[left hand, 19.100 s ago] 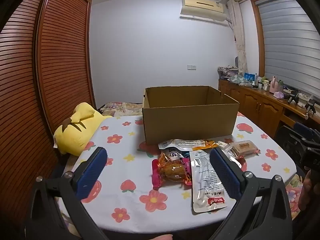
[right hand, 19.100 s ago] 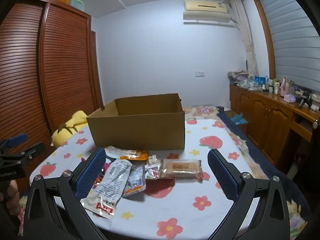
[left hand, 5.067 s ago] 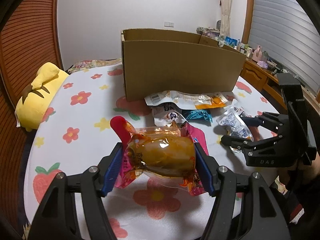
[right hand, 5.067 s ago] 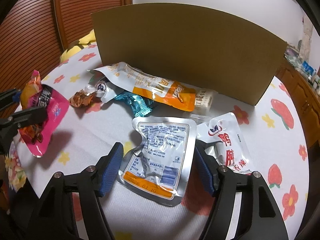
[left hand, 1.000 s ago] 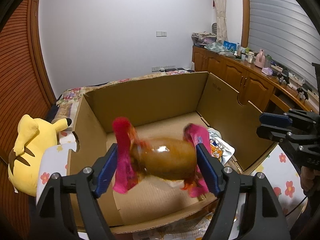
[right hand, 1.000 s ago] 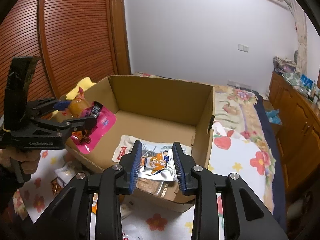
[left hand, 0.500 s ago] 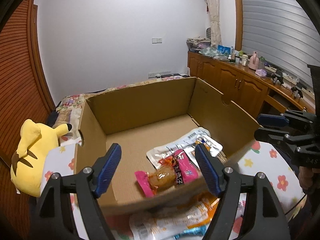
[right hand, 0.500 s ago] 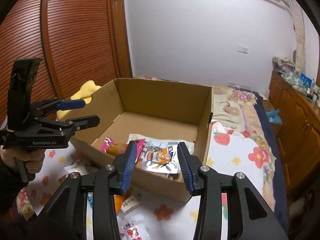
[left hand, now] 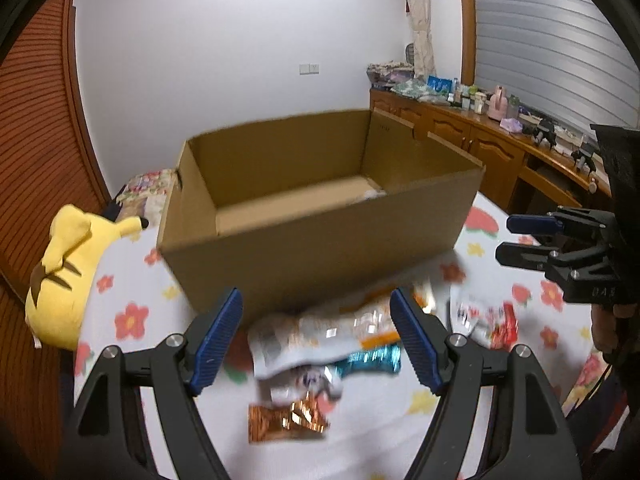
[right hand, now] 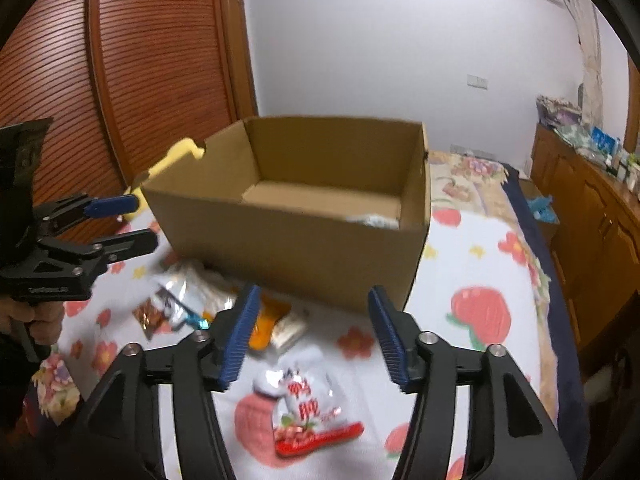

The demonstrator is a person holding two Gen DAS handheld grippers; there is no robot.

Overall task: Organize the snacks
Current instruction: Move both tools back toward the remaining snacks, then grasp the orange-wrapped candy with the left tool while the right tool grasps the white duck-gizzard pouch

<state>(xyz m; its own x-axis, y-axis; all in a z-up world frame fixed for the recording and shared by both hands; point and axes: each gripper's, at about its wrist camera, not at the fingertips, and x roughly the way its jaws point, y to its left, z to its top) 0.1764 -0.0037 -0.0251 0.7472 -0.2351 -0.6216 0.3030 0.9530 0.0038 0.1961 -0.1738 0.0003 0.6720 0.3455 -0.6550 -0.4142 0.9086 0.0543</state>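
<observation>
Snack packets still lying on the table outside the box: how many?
5, blur may hide more: long white-orange packet, teal wrapper, small white pouch, copper wrapper, red-white pouch nearest the right gripper.

An open brown cardboard box [left hand: 320,248] stands upright. Just in front of it, at 6 o'clock, blurred snack packets [left hand: 320,340] lie flat; a red-and-white pouch [right hand: 308,412] lies at 5 o'clock.
</observation>
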